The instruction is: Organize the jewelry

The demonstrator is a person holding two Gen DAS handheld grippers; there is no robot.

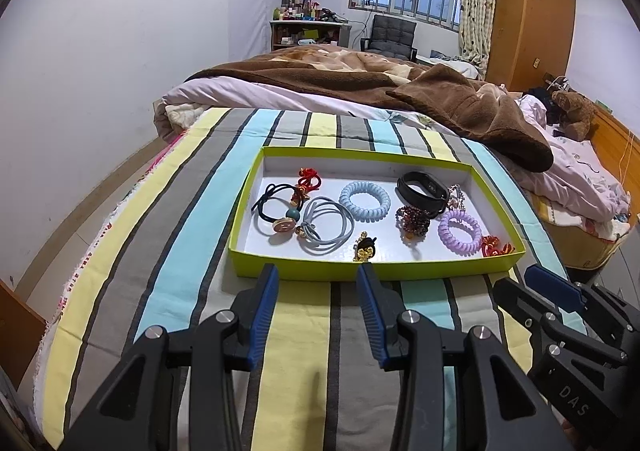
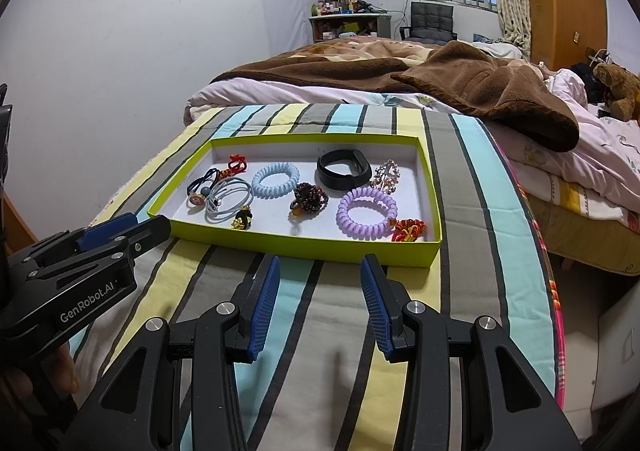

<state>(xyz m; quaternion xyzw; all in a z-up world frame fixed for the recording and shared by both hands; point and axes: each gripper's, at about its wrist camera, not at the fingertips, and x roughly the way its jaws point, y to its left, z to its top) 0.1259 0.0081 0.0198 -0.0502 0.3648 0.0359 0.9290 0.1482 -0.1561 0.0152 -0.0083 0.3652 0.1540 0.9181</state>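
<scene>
A flat green box [image 1: 360, 269] sits on the striped sheet [image 1: 200, 211] of the bed, close to the bed's near end. Inside, on its white floor, lie many small things. By the left wall are a black hair tie [image 1: 272, 207] with a round charm and a bunch of grey hair ties [image 1: 328, 225], which touch each other. A red knot charm [image 1: 308, 179] lies near the far left corner. A light blue coil tie [image 1: 365, 199] is in the middle. A black wristband [image 1: 422, 190] lies toward the far right, and a dark bead bracelet [image 1: 412, 219] sits just in front of it. A purple coil tie [image 1: 459, 231] is near the right wall, with a red and gold charm [image 1: 496, 245] in the near right corner. A small gold and black charm [image 1: 365, 249] lies by the near wall.

The left gripper [image 1: 317, 271] hangs just before the box's near wall, jaws apart (nothing is between them). The right gripper [image 2: 320, 261] does the same beside it, open and holding nothing.
</scene>
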